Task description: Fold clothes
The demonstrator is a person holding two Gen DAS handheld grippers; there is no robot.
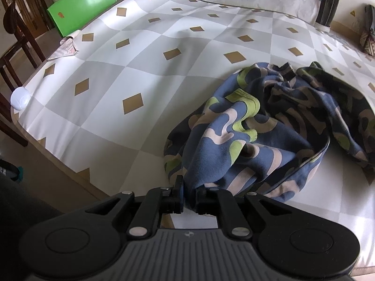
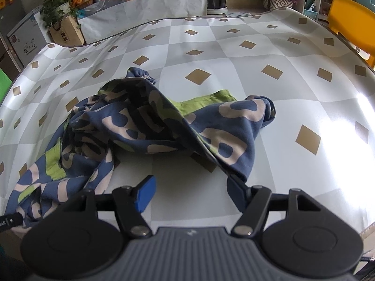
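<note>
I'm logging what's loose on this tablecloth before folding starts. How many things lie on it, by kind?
Patterned blue garment: 1
Printed paper leaflet: 1
Small white round object at the table edge: 1
Total: 3

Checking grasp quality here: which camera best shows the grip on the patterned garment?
The left wrist view: the left gripper is shut on a bunched edge of the garment, fabric pinched between its pads. The right wrist view shows the garment spread out, draping against one finger of the open right gripper, not pinched.
</note>
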